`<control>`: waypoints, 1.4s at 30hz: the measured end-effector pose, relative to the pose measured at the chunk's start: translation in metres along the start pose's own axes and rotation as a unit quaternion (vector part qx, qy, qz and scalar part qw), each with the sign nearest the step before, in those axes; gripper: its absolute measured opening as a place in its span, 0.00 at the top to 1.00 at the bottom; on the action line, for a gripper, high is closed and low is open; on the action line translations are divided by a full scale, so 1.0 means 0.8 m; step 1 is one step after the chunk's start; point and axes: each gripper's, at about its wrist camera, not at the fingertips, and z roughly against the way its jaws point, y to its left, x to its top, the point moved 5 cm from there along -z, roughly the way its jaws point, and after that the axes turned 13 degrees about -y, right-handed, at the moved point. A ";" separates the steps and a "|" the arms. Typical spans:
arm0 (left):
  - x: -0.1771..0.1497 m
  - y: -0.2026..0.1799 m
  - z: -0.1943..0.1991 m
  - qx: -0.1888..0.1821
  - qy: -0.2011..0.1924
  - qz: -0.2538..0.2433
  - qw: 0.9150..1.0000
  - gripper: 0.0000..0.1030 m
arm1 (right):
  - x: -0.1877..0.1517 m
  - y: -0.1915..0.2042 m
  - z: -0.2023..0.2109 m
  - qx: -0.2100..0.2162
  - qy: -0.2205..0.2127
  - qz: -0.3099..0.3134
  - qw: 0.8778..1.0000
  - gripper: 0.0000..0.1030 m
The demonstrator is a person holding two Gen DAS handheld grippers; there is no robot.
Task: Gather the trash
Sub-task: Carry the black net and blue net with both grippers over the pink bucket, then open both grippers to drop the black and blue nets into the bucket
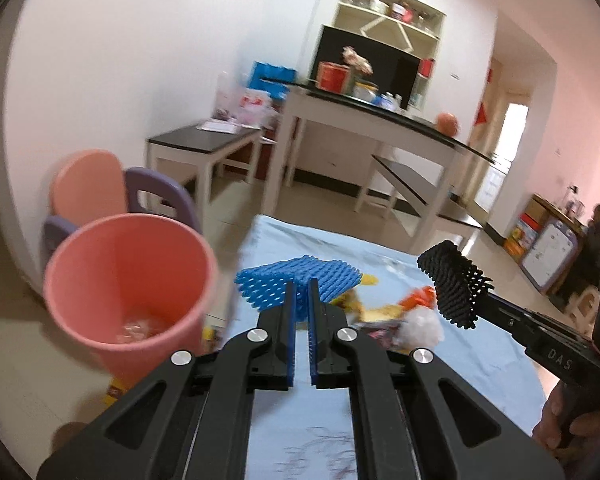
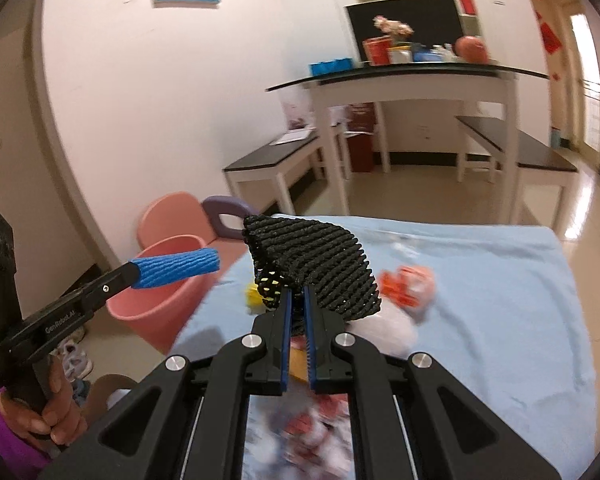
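With our left gripper (image 1: 302,280) we pinch a blue foam net (image 1: 300,282) just right of the pink bin (image 1: 128,276), which holds only some clear scraps. With our right gripper (image 2: 296,294) we pinch a black foam net (image 2: 320,264), farther right of the bin; neither is dropped yet, and wrappers (image 1: 416,300) remain on the blue cloth (image 2: 500,280).

Left gripper (image 1: 302,280) clamped tight; right gripper (image 2: 296,292) likewise — both angled downward

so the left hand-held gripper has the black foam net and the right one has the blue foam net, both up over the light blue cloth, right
Swapped. The left hand-held gripper grips the blue foam net and the right hand-held gripper grips the black foam net, as each wrist view shows. Both are above the light blue cloth.
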 end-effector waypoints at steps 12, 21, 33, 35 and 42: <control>0.009 0.105 0.022 0.094 -0.016 0.018 0.995 0.96 | 0.000 0.126 -0.091 0.100 0.029 0.016 0.994 0.94; -0.006 0.155 0.018 0.139 -0.003 0.015 0.990 0.96 | -0.012 0.205 -0.153 0.160 0.062 0.027 0.985 0.94; -0.024 0.198 -0.004 0.158 0.021 0.026 0.987 0.95 | -0.045 0.233 -0.214 0.183 0.117 0.005 0.976 0.94; -0.025 0.202 -0.008 0.150 0.026 0.035 0.988 0.95 | -0.049 0.232 -0.216 0.180 0.121 0.004 0.976 0.93; -0.028 0.208 -0.011 0.139 0.032 0.054 0.988 0.69 | -0.054 0.226 -0.223 0.165 0.123 0.006 0.979 0.67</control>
